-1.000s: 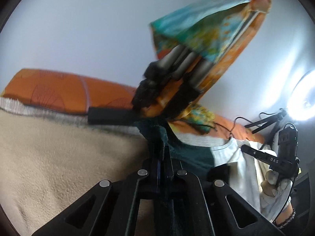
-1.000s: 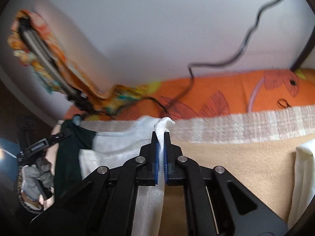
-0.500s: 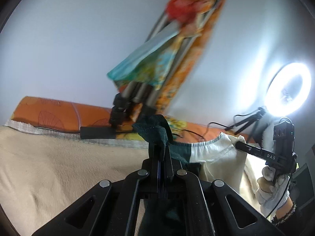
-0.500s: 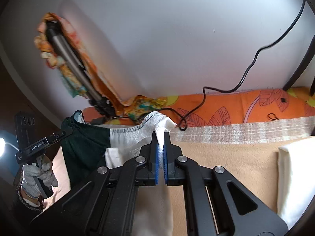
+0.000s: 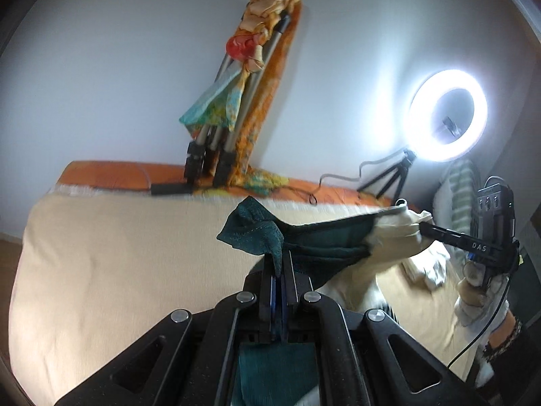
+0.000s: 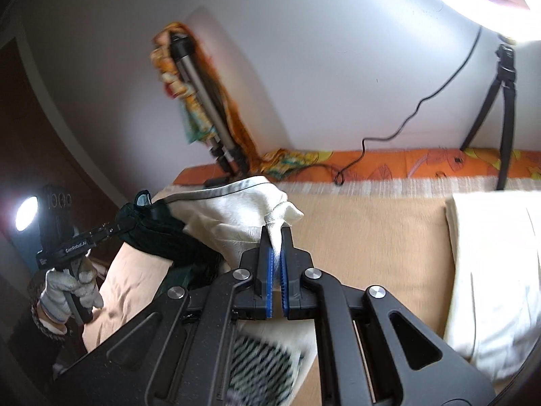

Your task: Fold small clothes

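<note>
A green-and-white garment (image 5: 324, 237) is pinched above the bed (image 5: 118, 253) by the left claw (image 5: 279, 267) and the right claw (image 6: 276, 257).

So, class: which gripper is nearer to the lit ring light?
Right. The right gripper, holding the garment's white end, sits just below the ring light. The left gripper, on the dark green end, is farther along the bed.

The right gripper (image 6: 276, 248) pinches the garment's (image 6: 233, 213) cream corner while the left gripper (image 6: 135, 218) holds its dark green end.
</note>
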